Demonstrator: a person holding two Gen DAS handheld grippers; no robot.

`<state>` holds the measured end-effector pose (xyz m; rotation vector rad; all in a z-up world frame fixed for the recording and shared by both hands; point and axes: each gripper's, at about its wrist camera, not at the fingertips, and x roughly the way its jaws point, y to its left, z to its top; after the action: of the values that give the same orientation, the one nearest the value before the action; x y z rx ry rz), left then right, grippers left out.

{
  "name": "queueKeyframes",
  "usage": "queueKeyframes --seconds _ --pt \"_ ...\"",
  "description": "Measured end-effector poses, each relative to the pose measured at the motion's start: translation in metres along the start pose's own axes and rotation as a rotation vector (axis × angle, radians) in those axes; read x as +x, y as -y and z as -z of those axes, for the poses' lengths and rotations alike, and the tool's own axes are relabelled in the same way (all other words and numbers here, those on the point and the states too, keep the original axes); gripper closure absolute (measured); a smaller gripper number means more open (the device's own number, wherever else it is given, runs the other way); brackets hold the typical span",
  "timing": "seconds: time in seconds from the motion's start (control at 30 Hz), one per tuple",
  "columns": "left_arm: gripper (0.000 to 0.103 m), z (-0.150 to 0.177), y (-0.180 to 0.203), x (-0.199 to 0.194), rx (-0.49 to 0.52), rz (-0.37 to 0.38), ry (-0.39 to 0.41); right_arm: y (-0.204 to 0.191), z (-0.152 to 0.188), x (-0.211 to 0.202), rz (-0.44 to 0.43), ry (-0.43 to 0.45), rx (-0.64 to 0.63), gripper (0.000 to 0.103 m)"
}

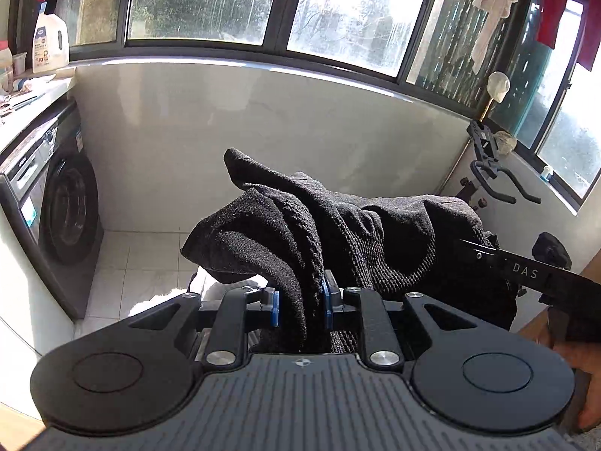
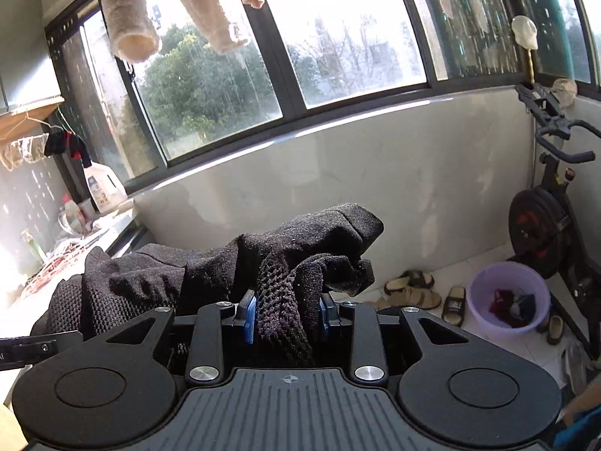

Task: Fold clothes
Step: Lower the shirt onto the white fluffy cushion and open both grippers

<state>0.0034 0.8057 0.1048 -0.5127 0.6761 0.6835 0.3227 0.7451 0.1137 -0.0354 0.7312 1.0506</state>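
Hanging between both hand-held grippers (each clamping bunch): dark knit garment point(image 1: 338, 225).

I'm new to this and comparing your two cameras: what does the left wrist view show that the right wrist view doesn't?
Only the left wrist view shows the washing machine. Only the right wrist view shows the purple basin and the sandals on the floor. Both show the dark knitted garment between each gripper's blue fingers, the windows, the detergent jug and the exercise bike.

My black knit garment point(image 1: 338, 225) hangs between blue pads point(image 2: 249, 317); the basin point(image 2: 507, 300) is lilac, the slippers point(image 2: 413, 289) tan.
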Motion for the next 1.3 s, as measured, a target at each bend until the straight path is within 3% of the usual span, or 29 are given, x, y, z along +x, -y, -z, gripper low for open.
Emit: queueKeyframes --seconds 0.07,0.13,0.17,0.2,0.23,0.33,0.4,0.5,0.57,0.63,0.7,0.77,0.9,0.97,1.07,1.13,1.17,1.2,1.23,1.27,1.3 --pt "0.076 0.023 -0.017 0.046 0.006 -0.061 -0.110 -0.007 0.027 0.045 0.063 -0.125 -0.068 0.066" --pt "0.063 0.036 -0.025 0.059 0.027 -0.047 -0.107 -0.012 0.048 0.063 0.116 -0.161 -0.109 0.058" --pt "0.058 0.038 -0.027 0.056 0.033 -0.021 -0.093 -0.012 0.055 0.065 0.124 -0.154 -0.112 0.046" --pt "0.044 0.037 -0.028 0.052 0.034 0.009 -0.091 -0.008 0.056 0.061 0.111 -0.135 -0.093 0.034" --pt "0.035 0.037 -0.029 0.047 0.039 0.033 -0.090 -0.004 0.056 0.055 0.098 -0.116 -0.067 0.033" --pt "0.029 0.037 -0.030 0.033 0.065 0.063 -0.075 0.003 0.057 0.024 0.076 -0.059 0.006 0.033" --pt "0.029 0.039 -0.034 0.024 0.077 0.073 -0.069 0.009 0.070 -0.004 0.060 -0.030 0.054 0.033" --pt "0.029 0.053 -0.040 0.016 0.077 0.114 -0.097 0.012 0.093 -0.021 0.020 -0.054 0.064 0.034" --pt "0.030 0.060 -0.039 0.018 0.097 0.117 -0.107 0.014 0.108 -0.016 0.042 -0.090 0.047 0.035" --pt "0.048 0.064 -0.034 0.020 0.121 0.109 -0.107 0.018 0.121 -0.005 0.066 -0.118 0.053 0.041" --pt "0.062 0.064 -0.027 0.025 0.131 0.088 -0.096 0.021 0.129 0.004 0.050 -0.129 0.097 0.075" --pt "0.085 0.060 -0.030 0.020 0.108 0.123 -0.085 0.019 0.130 -0.002 0.035 -0.102 0.128 0.094" --pt "0.088 0.054 -0.037 0.010 0.078 0.199 -0.098 0.009 0.106 -0.054 0.019 0.043 0.123 0.099" --pt "0.088 0.055 -0.040 0.010 0.076 0.219 -0.121 0.009 0.105 -0.071 0.025 0.044 0.110 0.099" --pt "0.084 0.064 -0.044 0.025 0.092 0.205 -0.169 0.008 0.124 -0.064 0.042 -0.037 0.087 0.098" --pt "0.077 0.065 -0.043 0.025 0.099 0.198 -0.162 0.008 0.141 -0.052 0.064 -0.082 0.074 0.092" --pt "0.073 0.064 -0.041 0.023 0.108 0.187 -0.153 0.009 0.145 -0.053 0.074 -0.066 0.082 0.080" --pt "0.060 0.064 -0.038 0.019 0.124 0.164 -0.138 0.012 0.146 -0.056 0.079 -0.039 0.100 0.070" --pt "0.039 0.063 -0.033 0.015 0.146 0.130 -0.117 0.014 0.147 -0.060 0.084 -0.012 0.118 0.067" --pt "0.031 0.063 -0.027 0.010 0.176 0.092 -0.087 0.017 0.148 -0.063 0.089 0.015 0.136 0.058" --pt "0.029 0.065 -0.021 0.004 0.214 0.049 -0.048 0.017 0.148 -0.067 0.105 0.044 0.142 0.042"
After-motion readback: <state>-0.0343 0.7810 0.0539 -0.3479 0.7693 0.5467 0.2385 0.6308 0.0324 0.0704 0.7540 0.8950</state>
